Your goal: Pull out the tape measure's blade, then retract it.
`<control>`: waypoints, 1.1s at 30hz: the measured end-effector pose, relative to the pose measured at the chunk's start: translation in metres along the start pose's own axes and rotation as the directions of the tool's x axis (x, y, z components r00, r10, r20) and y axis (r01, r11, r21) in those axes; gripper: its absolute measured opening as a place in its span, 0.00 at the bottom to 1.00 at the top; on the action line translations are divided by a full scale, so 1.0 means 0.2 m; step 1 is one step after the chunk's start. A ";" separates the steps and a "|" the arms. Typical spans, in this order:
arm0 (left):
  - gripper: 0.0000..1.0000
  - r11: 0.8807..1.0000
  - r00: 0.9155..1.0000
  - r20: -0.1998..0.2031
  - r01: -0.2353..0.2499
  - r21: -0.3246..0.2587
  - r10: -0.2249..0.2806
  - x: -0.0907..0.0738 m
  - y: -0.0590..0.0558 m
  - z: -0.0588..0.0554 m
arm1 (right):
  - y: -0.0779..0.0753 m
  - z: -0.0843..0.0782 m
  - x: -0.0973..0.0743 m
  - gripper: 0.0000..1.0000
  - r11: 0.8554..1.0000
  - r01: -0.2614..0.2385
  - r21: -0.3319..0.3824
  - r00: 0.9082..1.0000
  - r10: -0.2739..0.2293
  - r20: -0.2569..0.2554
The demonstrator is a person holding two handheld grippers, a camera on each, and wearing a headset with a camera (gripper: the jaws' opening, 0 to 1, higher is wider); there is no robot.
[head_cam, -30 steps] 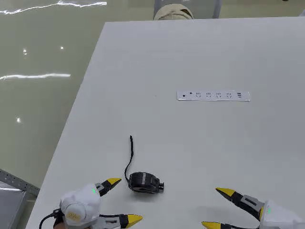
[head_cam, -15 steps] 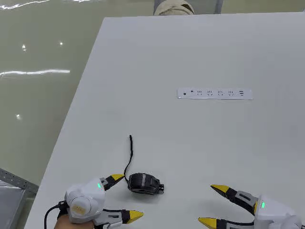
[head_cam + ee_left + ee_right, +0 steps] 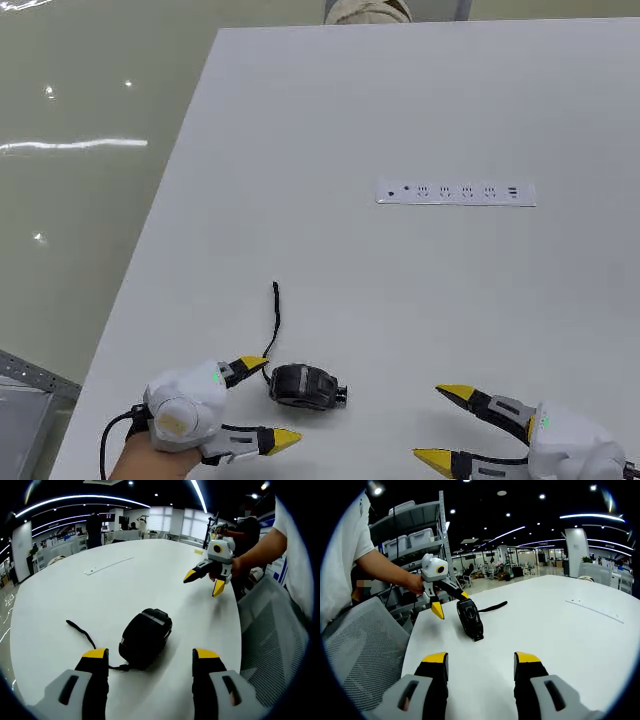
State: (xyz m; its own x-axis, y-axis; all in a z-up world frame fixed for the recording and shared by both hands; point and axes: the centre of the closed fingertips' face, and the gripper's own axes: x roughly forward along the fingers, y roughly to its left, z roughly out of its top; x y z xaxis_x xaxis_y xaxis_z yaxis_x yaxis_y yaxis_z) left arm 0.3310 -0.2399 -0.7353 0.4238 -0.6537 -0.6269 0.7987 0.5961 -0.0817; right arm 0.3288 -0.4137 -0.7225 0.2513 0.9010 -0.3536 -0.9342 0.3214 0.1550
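A black tape measure [image 3: 303, 386] lies on the white table [image 3: 420, 110] near its front edge, with a black wrist strap [image 3: 273, 318] trailing away from it. No blade is drawn out. My left gripper [image 3: 262, 401] is open just left of the case, its far tip close to the strap end. In the left gripper view the tape measure [image 3: 145, 637] sits just ahead of the open left gripper [image 3: 150, 655]. My right gripper [image 3: 438, 425] is open, well to the right of the case. The right gripper view has the tape measure [image 3: 470, 618] ahead of the right gripper [image 3: 480, 658].
A white power strip [image 3: 455, 192] lies flat farther back on the table. The table's left edge [image 3: 140, 270] runs close to the left gripper, with glossy floor beyond. A mesh chair [image 3: 360, 645] stands by the table's front.
My left gripper has crept toward the tape measure, its tip now beside the case. The right gripper has edged left. The tape measure has not moved.
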 end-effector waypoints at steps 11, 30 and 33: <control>0.63 0.999 0.999 -0.024 0.032 0.014 -0.032 0.06 0.01 -0.02 | -0.01 -0.01 0.07 0.51 1.000 -0.029 0.002 1.000 0.029 -0.005; 0.56 0.995 0.994 -0.058 0.096 0.022 -0.094 0.16 0.05 -0.06 | -0.04 -0.05 0.17 0.50 0.997 -0.071 0.012 0.997 0.071 -0.009; 0.56 0.993 0.992 -0.058 0.111 0.024 -0.110 0.17 0.04 -0.05 | -0.04 -0.05 0.18 0.50 0.997 -0.078 0.019 0.997 0.078 -0.007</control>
State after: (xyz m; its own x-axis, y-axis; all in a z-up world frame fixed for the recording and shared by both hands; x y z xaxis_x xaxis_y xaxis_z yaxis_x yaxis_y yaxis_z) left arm 0.3480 -0.2522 -0.7649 0.3082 -0.6873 -0.6578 0.8508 0.5084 -0.1326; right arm 0.3431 -0.3858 -0.7459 0.1759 0.9213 -0.3468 -0.9460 0.2557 0.1994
